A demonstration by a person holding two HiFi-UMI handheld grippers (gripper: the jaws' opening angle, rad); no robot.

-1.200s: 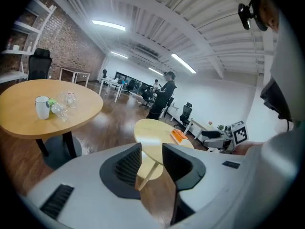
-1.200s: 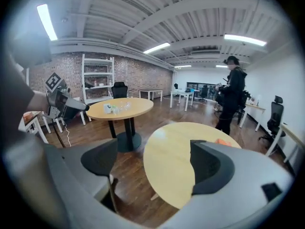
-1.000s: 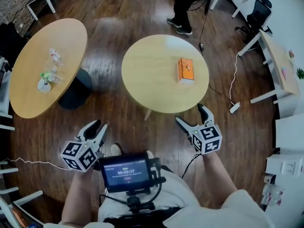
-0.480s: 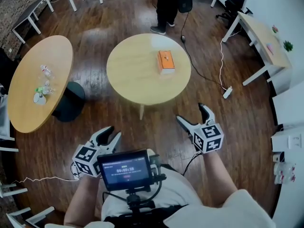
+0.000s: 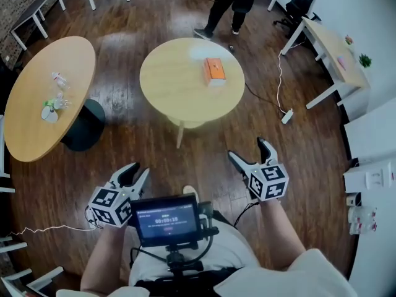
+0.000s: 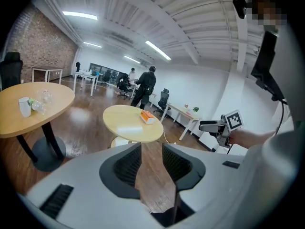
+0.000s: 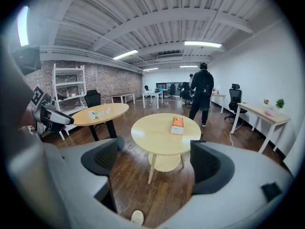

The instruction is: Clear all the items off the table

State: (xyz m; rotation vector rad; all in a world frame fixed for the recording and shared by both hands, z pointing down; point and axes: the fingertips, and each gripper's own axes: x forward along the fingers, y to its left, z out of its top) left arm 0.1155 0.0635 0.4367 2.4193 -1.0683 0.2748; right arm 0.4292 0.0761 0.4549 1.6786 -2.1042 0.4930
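Observation:
A round wooden table [image 5: 179, 88] stands on the wood floor ahead of me, with one orange box [image 5: 214, 70] lying on its far right part. Both grippers hang well short of it, over the floor near my legs. My left gripper [image 5: 135, 173] has its jaws only a narrow gap apart, with nothing between them. My right gripper [image 5: 247, 149] is open wide and empty. The left gripper view shows the table [image 6: 126, 125] and the box [image 6: 147, 117] beyond its gripper [image 6: 151, 151]. The right gripper view frames the table [image 7: 157, 135] and the box [image 7: 177, 125] between its jaws.
An oval table [image 5: 37, 122] at the left carries clear bottles and a white cup [image 5: 49, 111]. A person in dark clothes [image 5: 230, 5] walks beyond the round table. White desks and office chairs line the right wall. A cable and power strip [image 5: 286, 114] lie on the floor.
The round table now sits farther off and higher in the head view. The person behind it has stepped right. The left gripper dipped and came back; the jaws look unchanged.

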